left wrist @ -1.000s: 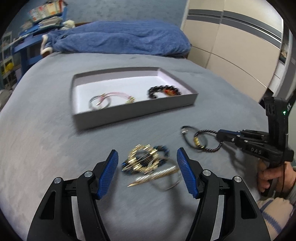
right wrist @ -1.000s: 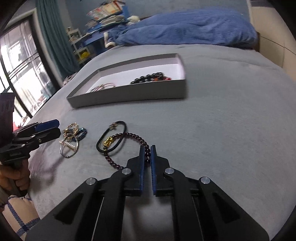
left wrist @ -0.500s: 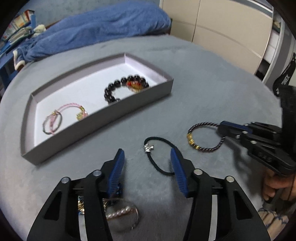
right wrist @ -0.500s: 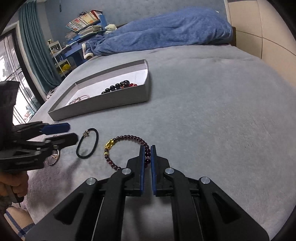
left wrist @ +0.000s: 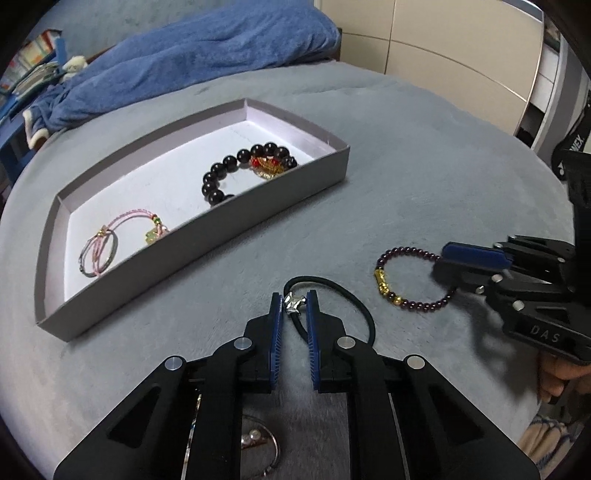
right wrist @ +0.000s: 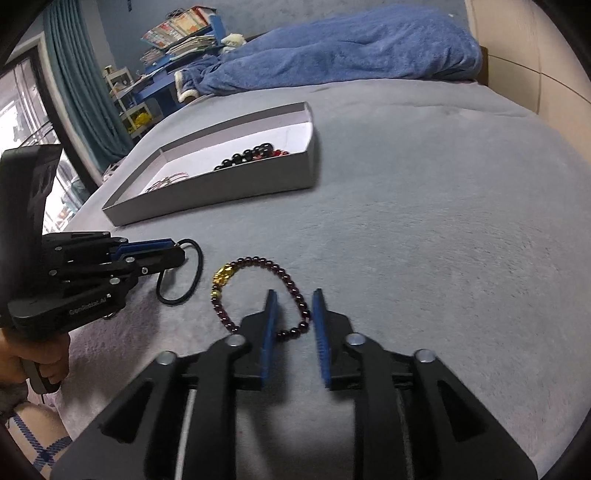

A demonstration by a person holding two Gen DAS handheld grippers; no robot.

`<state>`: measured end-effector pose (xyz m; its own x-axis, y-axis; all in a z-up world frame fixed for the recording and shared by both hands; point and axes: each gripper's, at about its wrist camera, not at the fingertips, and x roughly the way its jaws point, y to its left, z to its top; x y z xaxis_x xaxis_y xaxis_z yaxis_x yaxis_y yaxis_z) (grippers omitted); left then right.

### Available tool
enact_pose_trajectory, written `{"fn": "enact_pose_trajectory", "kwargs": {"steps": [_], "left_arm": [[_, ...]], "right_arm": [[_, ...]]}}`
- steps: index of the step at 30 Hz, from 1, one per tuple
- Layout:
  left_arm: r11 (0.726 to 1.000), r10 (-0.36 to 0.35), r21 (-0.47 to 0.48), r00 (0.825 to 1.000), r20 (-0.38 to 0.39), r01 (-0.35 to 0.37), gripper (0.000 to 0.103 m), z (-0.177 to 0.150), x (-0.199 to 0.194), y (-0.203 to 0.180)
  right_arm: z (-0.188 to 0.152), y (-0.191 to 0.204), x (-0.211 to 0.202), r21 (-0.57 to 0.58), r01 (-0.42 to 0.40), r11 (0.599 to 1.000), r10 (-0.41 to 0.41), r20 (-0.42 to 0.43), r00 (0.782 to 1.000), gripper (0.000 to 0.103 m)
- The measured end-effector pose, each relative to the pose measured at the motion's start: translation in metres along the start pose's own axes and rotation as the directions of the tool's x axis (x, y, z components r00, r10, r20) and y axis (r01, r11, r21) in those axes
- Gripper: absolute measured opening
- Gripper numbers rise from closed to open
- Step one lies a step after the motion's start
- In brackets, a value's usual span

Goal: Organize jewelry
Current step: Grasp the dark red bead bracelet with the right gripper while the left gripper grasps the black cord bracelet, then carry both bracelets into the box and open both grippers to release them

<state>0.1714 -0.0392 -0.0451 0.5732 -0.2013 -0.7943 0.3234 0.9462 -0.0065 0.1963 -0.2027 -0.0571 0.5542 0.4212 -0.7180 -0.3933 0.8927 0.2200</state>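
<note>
A grey tray [left wrist: 207, 243] on the grey bed holds a black bead bracelet [left wrist: 236, 173] and pink cord bracelets [left wrist: 122, 236]; it also shows in the right wrist view [right wrist: 236, 184]. My left gripper [left wrist: 294, 302] is nearly shut around the silver charm of a black cord bracelet [left wrist: 354, 299] lying on the bed. My right gripper [right wrist: 294, 295] is open a little, its jaws on either side of a dark purple bead bracelet [right wrist: 258, 266] with gold charms, also in the left wrist view [left wrist: 406, 254].
A blue blanket [left wrist: 192, 48] lies at the far end of the bed. A ring-shaped piece with pearls [left wrist: 255, 443] lies under my left gripper. Cream wardrobe panels [left wrist: 443, 44] stand at the right. Shelves with books [right wrist: 177, 33] stand beyond the bed.
My left gripper moved forward over the black cord bracelet and closed in on its charm. My right gripper went from shut to slightly open around the purple bead bracelet.
</note>
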Motion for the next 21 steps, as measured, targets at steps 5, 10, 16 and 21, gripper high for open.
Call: {"fn": "enact_pose_trajectory", "kwargs": {"steps": [5, 10, 16, 21], "left_arm": [[1.0, -0.01, -0.028, 0.999, 0.048, 0.011, 0.013, 0.002, -0.017, 0.012], [0.998, -0.01, -0.067, 0.997, 0.082, 0.015, 0.013, 0.006, -0.029, 0.024], [0.994, 0.005, -0.11, 0.993, 0.115, 0.008, 0.013, 0.009, -0.042, 0.046], [0.991, 0.03, -0.136, 0.989, 0.142, -0.011, 0.013, 0.015, -0.055, 0.063]], "right_arm": [[0.003, 0.003, 0.01, -0.028, 0.015, 1.0, -0.016, -0.042, 0.999, 0.031], [0.003, 0.003, 0.011, -0.023, 0.016, 1.0, -0.017, -0.049, 0.999, 0.012], [0.007, 0.006, 0.009, -0.027, -0.02, 0.999, 0.018, -0.045, 0.999, 0.006], [0.026, 0.018, 0.001, -0.052, -0.053, 0.997, 0.053, 0.01, 0.999, 0.006]]}}
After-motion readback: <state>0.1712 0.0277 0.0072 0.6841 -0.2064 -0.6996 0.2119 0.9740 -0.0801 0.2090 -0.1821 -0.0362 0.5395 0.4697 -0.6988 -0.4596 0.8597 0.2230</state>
